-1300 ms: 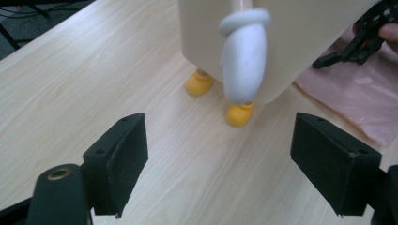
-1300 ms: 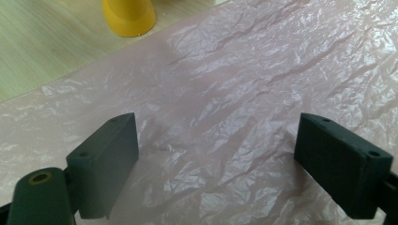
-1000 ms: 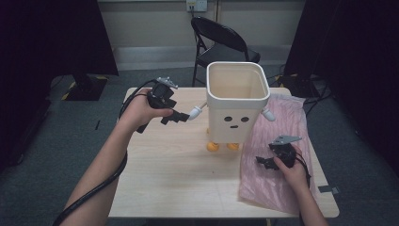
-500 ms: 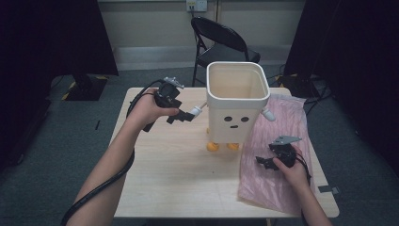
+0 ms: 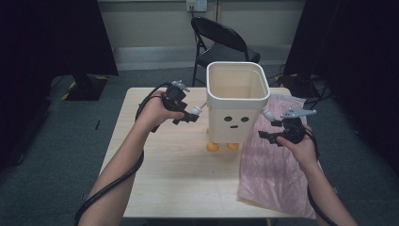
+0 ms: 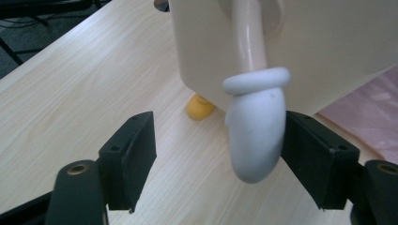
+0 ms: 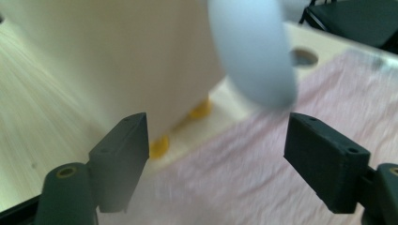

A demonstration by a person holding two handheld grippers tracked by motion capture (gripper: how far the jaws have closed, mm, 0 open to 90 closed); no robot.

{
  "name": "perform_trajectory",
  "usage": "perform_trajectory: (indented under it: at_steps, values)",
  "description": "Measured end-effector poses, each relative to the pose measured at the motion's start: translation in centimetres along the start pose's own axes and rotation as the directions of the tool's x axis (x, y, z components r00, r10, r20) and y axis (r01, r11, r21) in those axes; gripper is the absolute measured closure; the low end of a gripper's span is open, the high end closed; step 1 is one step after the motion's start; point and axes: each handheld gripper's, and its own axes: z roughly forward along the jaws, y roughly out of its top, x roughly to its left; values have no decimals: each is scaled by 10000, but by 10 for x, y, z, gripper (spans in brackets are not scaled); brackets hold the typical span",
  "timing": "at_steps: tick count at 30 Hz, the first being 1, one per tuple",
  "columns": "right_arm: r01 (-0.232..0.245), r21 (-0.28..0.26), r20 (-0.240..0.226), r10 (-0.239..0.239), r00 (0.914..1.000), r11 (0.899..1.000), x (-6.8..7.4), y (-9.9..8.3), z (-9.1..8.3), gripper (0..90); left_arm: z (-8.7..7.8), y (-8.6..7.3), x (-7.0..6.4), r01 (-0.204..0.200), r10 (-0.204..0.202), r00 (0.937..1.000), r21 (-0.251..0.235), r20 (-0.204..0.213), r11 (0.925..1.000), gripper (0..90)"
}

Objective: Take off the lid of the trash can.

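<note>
While both hand-held grippers gape wide, the upright bin (image 5: pixel 235 106) points its white handle (image 6: pixel 256 136) downward.

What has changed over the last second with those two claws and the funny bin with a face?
The left claw has moved in around the bin's white hand, jaws open. The right claw has lifted off the pink bag toward the bin's other arm. The bin has stayed put.
</note>
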Motion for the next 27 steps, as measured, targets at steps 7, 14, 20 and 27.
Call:
perform_trajectory:
  at_steps: [7, 14, 20, 27]
  values:
    - [595, 27, 222, -596, 9980, 9982, -2, 38, -5, 350, 6, 0, 0, -101, 101, 9999, -173, 21, 9998, 379]
    - [602, 239, 270, -608, 9978, 9979, 2, 44, -1, 654, 5, -1, -4, -271, 279, 9988, -219, 405, 9994, 626]
    - [359, 188, -74, -358, 9993, 9992, 6, 41, -6, 680, 7, -1, 1, -182, 184, 9998, -447, 50, 9988, 672]
    - [254, 96, -378, -250, 9990, 9996, 22, 34, -12, 681, 12, 3, 12, 300, -338, 9987, -938, -386, 9951, 674]
